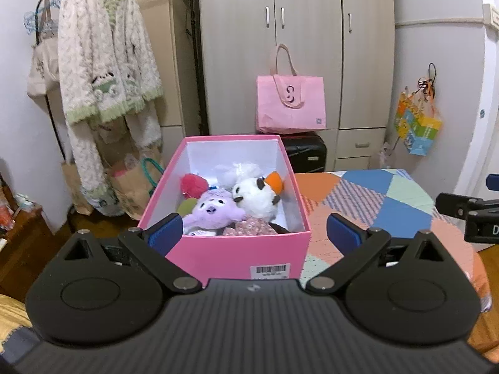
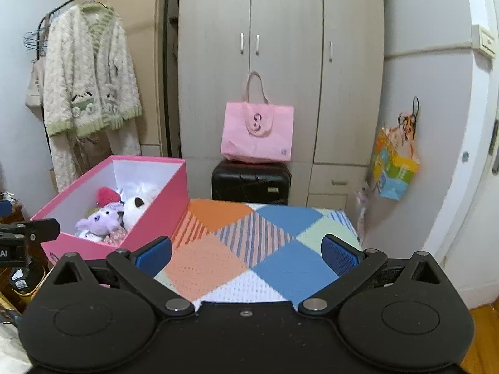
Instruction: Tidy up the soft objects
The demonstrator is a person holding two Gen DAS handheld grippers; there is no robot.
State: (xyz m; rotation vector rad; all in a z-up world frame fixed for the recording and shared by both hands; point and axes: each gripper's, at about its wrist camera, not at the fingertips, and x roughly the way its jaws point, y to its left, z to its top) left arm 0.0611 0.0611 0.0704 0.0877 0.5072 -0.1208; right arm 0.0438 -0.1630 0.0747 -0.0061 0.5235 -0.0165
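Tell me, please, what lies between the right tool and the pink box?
Only bare patchwork blanket lies between the open right tool and the pink box; no toy is there, as the right wrist view shows.

The left wrist view looks forward from close behind the pink box [image 1: 237,249], toward the wardrobe [image 1: 305,46] at 12 o'clock. The right wrist view faces the same wardrobe from farther right, the box at 10 o'clock. Both share the pink bag [image 2: 257,132].

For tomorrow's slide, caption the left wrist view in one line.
Open left gripper faces a pink box of plush toys on a patchwork blanket.
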